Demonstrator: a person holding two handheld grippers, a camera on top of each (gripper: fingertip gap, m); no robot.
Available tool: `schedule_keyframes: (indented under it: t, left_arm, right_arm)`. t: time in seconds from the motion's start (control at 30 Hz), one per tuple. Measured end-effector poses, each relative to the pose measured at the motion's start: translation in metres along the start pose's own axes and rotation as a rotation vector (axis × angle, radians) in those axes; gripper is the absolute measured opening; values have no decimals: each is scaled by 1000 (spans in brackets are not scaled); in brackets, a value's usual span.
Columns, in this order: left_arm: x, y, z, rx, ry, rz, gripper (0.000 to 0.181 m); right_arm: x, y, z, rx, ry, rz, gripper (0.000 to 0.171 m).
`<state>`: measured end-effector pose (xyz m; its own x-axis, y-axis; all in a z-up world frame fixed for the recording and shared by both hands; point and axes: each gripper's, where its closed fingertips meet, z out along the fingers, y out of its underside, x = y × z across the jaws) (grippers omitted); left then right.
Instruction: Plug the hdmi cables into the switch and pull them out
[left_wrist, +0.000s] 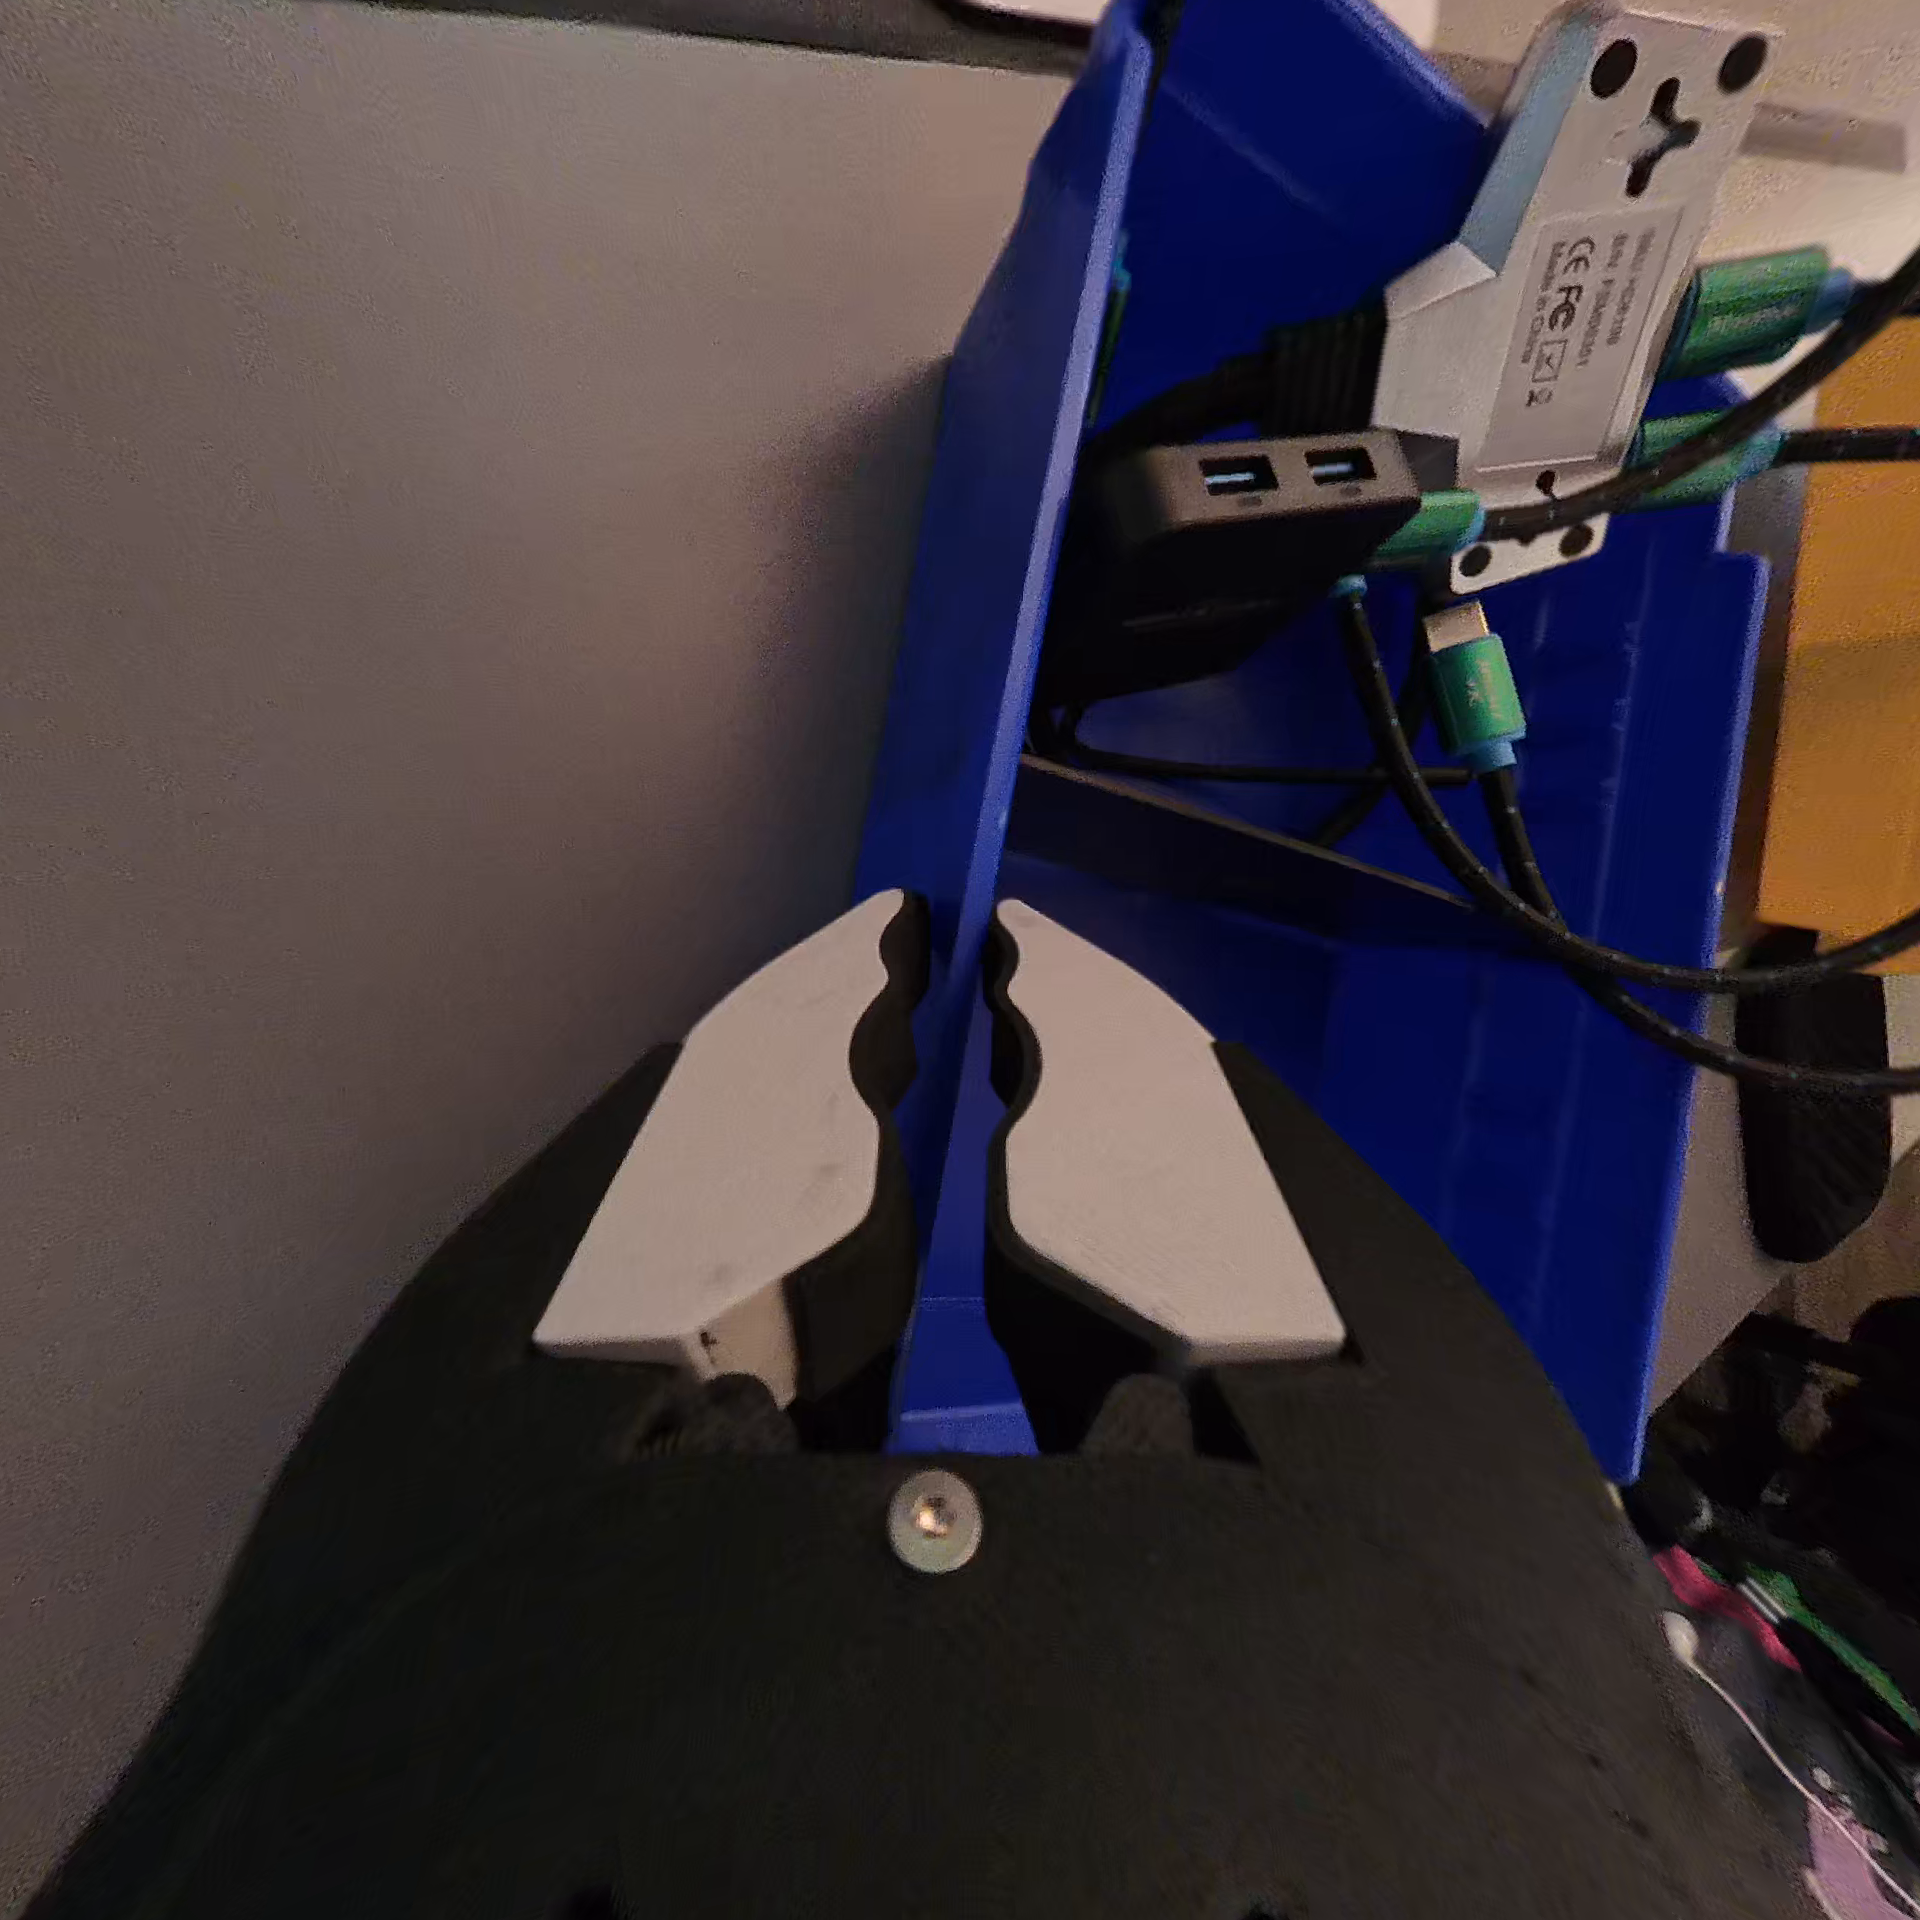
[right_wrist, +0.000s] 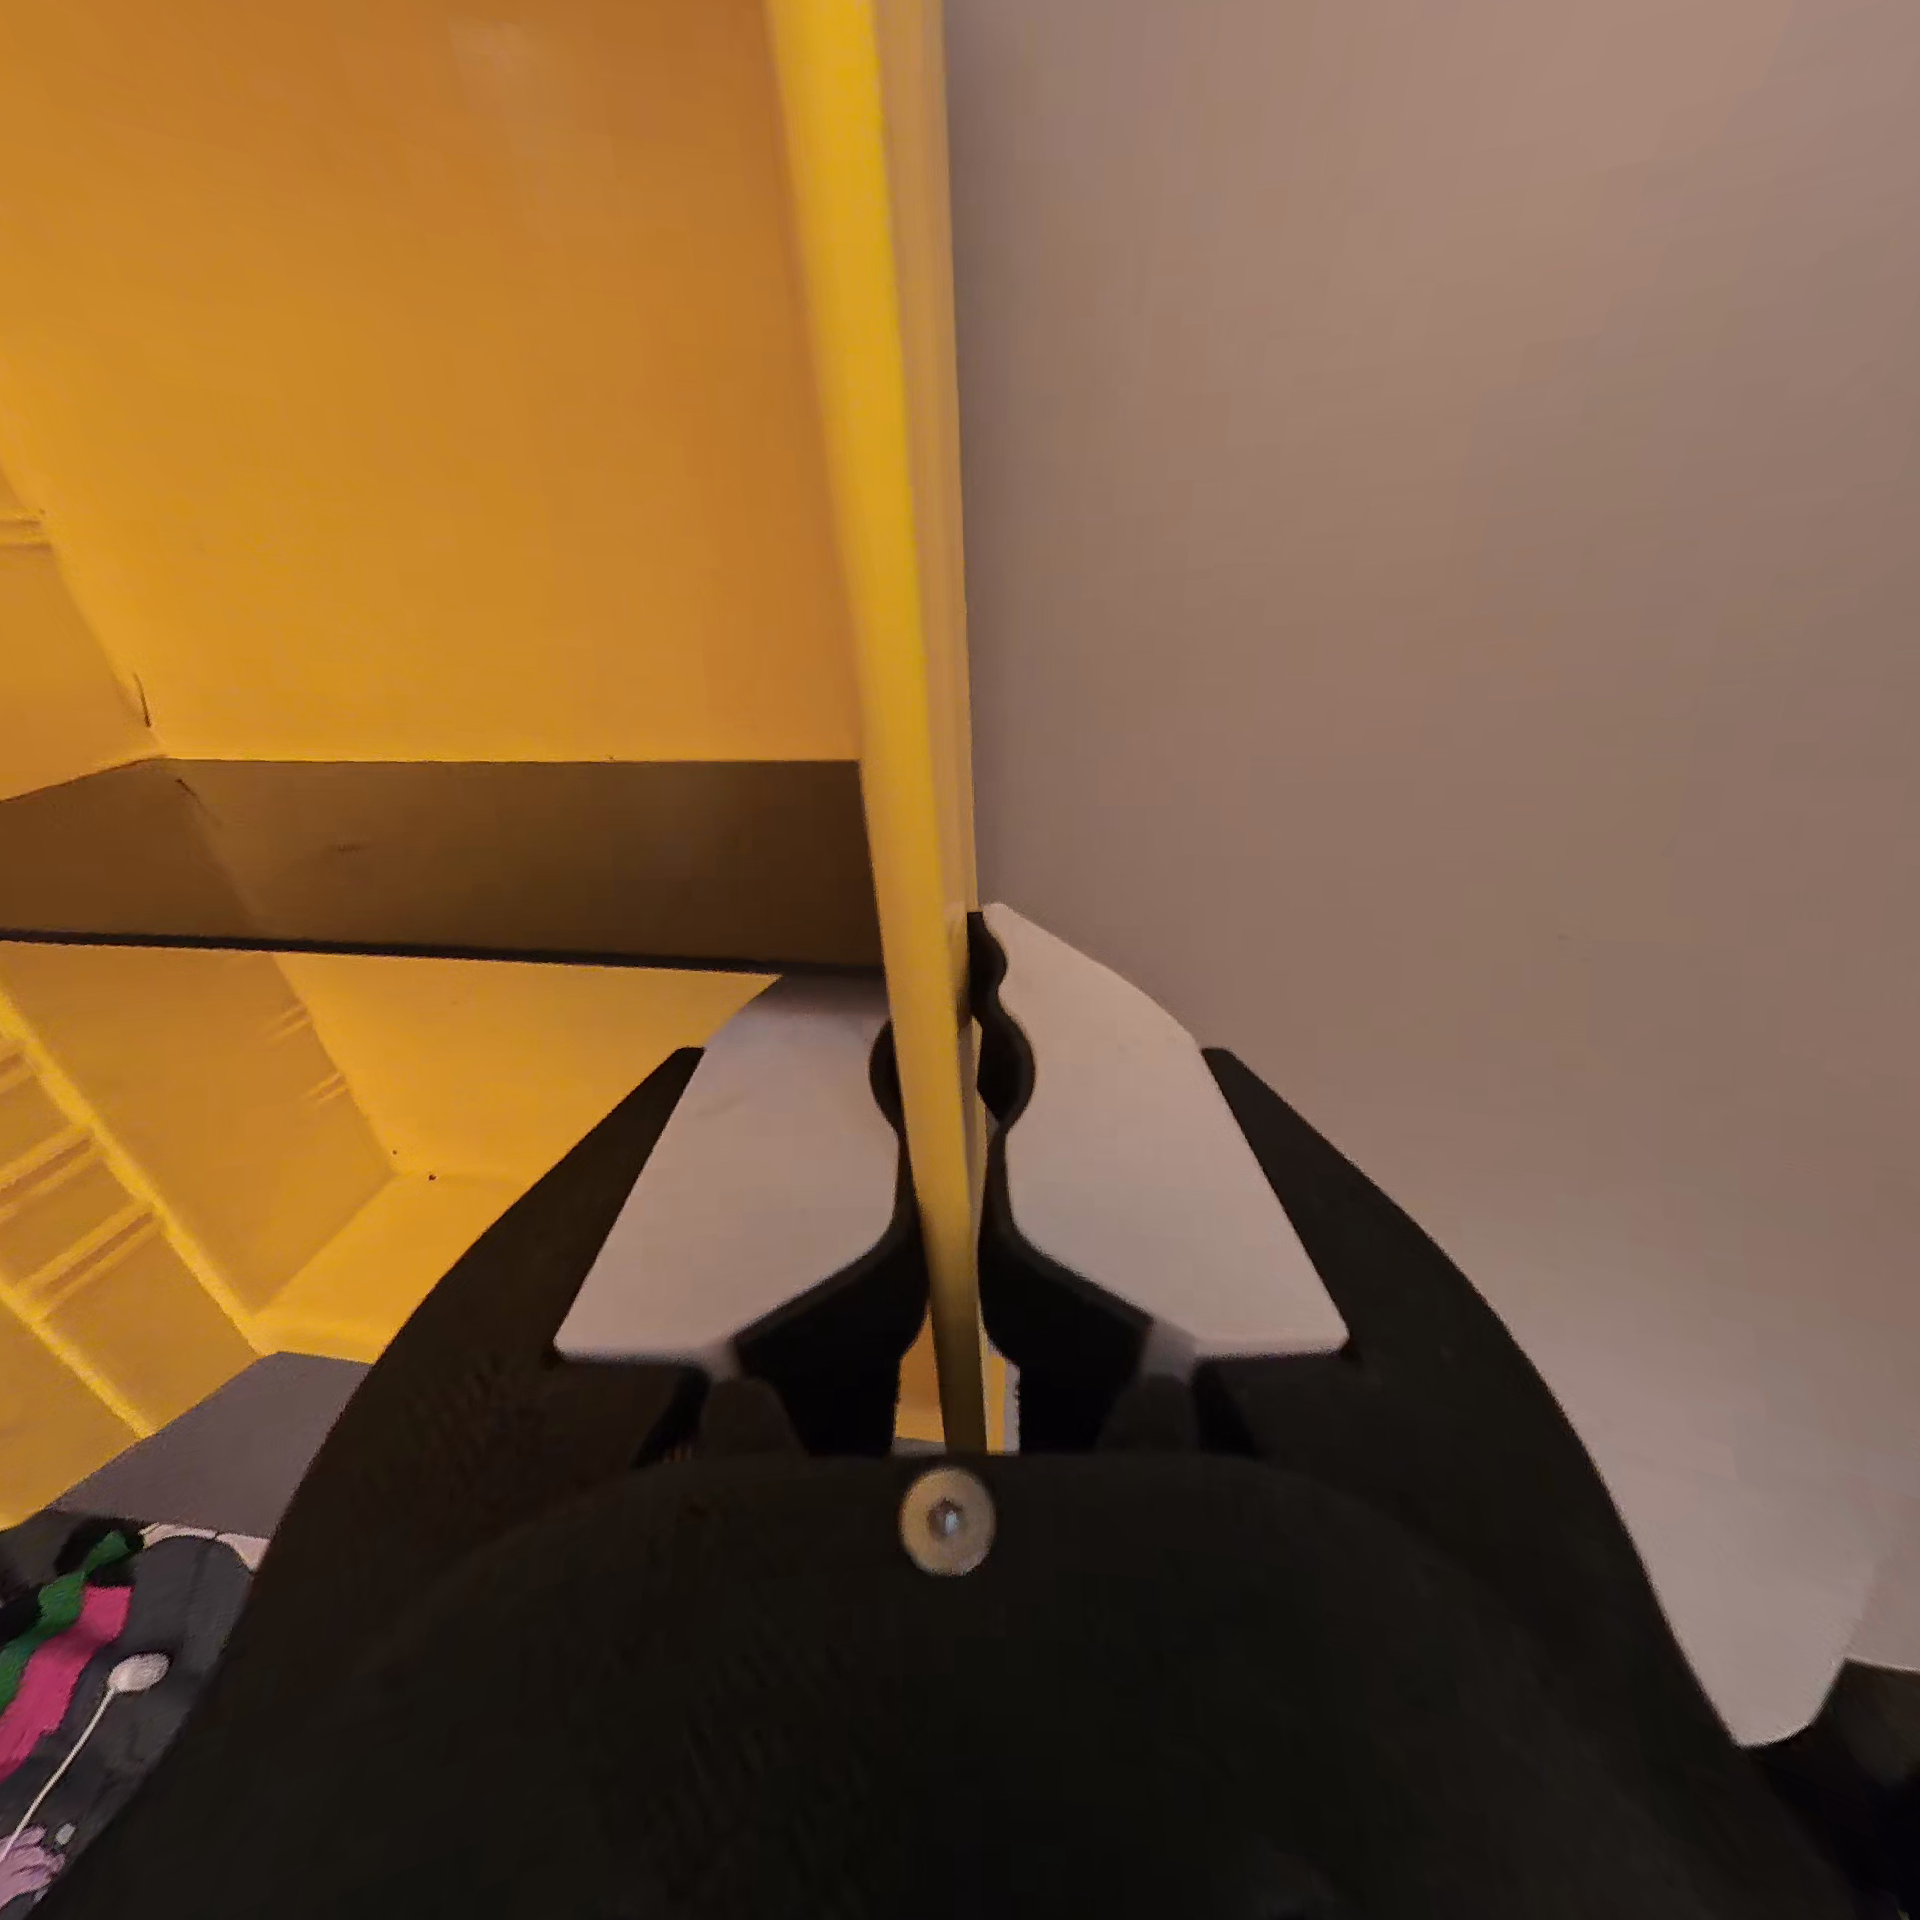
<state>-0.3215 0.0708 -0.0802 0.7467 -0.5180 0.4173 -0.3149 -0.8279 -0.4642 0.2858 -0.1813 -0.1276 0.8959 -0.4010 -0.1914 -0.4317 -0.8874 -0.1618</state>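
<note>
Grey counter (left_wrist: 416, 623) fills the background in both views. Blue bin (left_wrist: 1455, 1039) sits ahead of the left tongs (left_wrist: 961, 914), which are clenched on its side wall, one finger outside, one inside. Yellow bin (right_wrist: 416, 416) lies left of the right tongs (right_wrist: 951, 935), which are clenched on its side wall the same way. Inside the blue bin, up and right of the left tongs: silver hdmi switch (left_wrist: 1558, 281) tilted, label side up, with green-ended black cables (left_wrist: 1745, 301) plugged into its sides. Black USB hub (left_wrist: 1247, 520) just below-left of the switch. One loose green plug (left_wrist: 1475, 696) hangs under the switch.
</note>
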Motion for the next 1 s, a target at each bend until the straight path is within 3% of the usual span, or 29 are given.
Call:
schedule_keyframes:
  t: [0.13, 0.27, 0.5, 1.0]
  left_arm:
    - [-43, 8, -29, 112, -83, -100, 9]
    - [-65, 27, -52, 136, -49, -197, 10]
    - [-114, 38, -86, 257, -165, -326, 10]
    - [-129, 45, -98, 306, -242, -426, 10]
  right_arm:
    - [-11, 2, 15, -100, 34, 21, 5]
    - [-21, -7, 18, -95, 32, 41, 4]
    - [-20, -20, 20, -92, 36, 47, 4]
    - [-5, -31, 19, -102, 35, -13, 4]
